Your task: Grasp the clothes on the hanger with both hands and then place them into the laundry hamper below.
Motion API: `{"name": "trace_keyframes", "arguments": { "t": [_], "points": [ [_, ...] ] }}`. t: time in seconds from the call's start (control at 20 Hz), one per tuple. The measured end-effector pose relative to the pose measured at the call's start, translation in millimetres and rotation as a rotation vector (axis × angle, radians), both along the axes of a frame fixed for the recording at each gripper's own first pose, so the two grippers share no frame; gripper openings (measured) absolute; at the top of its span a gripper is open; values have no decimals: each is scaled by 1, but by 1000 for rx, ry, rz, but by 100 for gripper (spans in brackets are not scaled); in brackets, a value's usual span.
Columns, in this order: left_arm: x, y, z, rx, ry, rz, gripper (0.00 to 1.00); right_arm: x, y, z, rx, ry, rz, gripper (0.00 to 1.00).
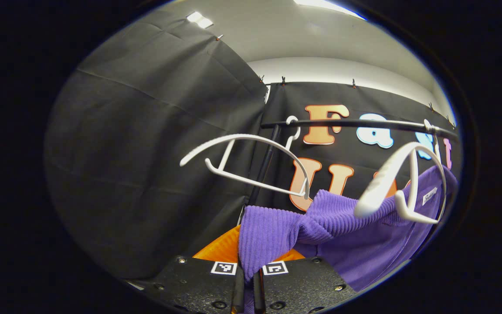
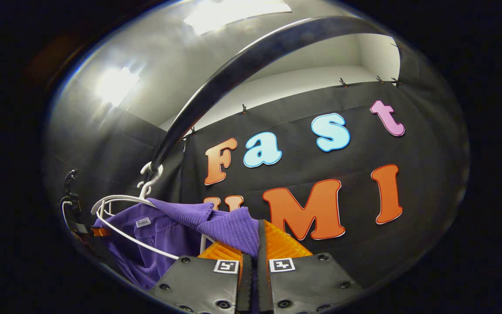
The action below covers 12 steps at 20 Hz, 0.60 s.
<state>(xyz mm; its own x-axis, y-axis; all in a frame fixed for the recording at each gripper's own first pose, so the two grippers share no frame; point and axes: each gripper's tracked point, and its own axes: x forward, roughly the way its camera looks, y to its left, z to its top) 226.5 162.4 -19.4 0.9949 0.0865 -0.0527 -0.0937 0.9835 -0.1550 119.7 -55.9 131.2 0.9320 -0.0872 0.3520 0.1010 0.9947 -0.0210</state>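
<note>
Under the black rail (image 1: 364, 124), I hold the purple garment (image 1: 342, 218) with both grippers. My left gripper (image 1: 248, 279) has its fingers pressed together on a ribbed fold of the cloth. My right gripper (image 2: 251, 270) pinches another ribbed fold of the same garment (image 2: 229, 226). The garment hangs partly on a white hanger (image 1: 401, 183); a second white hanger (image 1: 242, 161), bare, hangs left of it.

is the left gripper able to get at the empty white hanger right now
Probably not: the left gripper looks shut on the purple garment, so its jaws are occupied. The empty hanger hangs on the rail above, unobstructed.
</note>
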Motion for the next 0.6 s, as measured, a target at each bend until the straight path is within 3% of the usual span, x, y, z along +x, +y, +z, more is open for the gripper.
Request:
{"name": "trace_keyframes", "arguments": {
  "t": [0.4, 0.6],
  "points": [
    [-14, -19, -12, 71, 5, -22, 8, 22, -36, -14, -2, 7, -149, 12],
    [-36, -24, -32, 43, 34, -28, 8, 32, -43, -40, 52, 48, -136, 12]
  ]
}}
